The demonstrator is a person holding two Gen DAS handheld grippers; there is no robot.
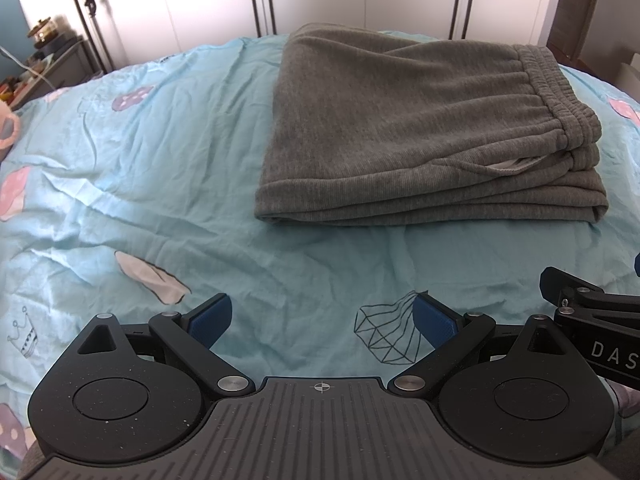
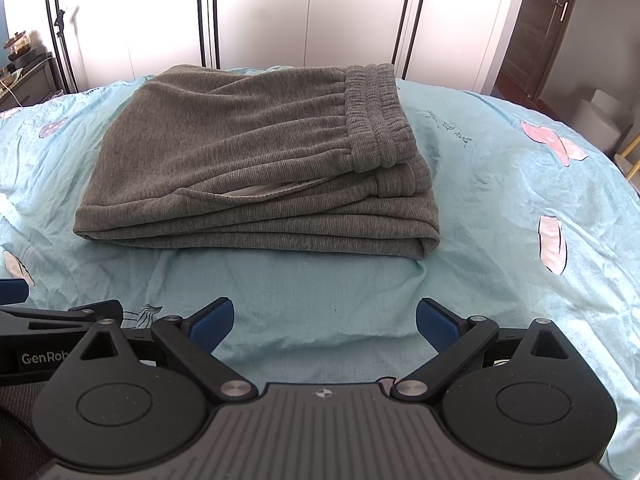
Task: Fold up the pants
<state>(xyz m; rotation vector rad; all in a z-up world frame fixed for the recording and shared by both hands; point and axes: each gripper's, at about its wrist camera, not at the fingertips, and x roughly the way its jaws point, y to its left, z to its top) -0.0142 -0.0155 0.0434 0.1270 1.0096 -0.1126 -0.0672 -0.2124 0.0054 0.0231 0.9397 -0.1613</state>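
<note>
Grey ribbed pants [image 1: 420, 128] lie folded in a flat stack on the light blue bedsheet [image 1: 140, 168], waistband on the right side of the stack. In the right wrist view the pants [image 2: 248, 168] sit ahead of centre, with the elastic waistband [image 2: 380, 120] on top at the right. My left gripper [image 1: 322, 316] is open, well short of the stack's near edge, nothing between its blue pads. My right gripper [image 2: 325, 320] is open too, hovering over bare sheet [image 2: 320, 292] in front of the pants. Part of the right gripper [image 1: 592, 312] shows at the left wrist view's right edge.
White wardrobe doors [image 2: 260, 12] stand behind the bed. A cluttered side table [image 1: 44, 60] is at the far left, a brown door [image 2: 544, 20] at the far right. The sheet carries printed mushrooms and a diamond drawing [image 1: 384, 332].
</note>
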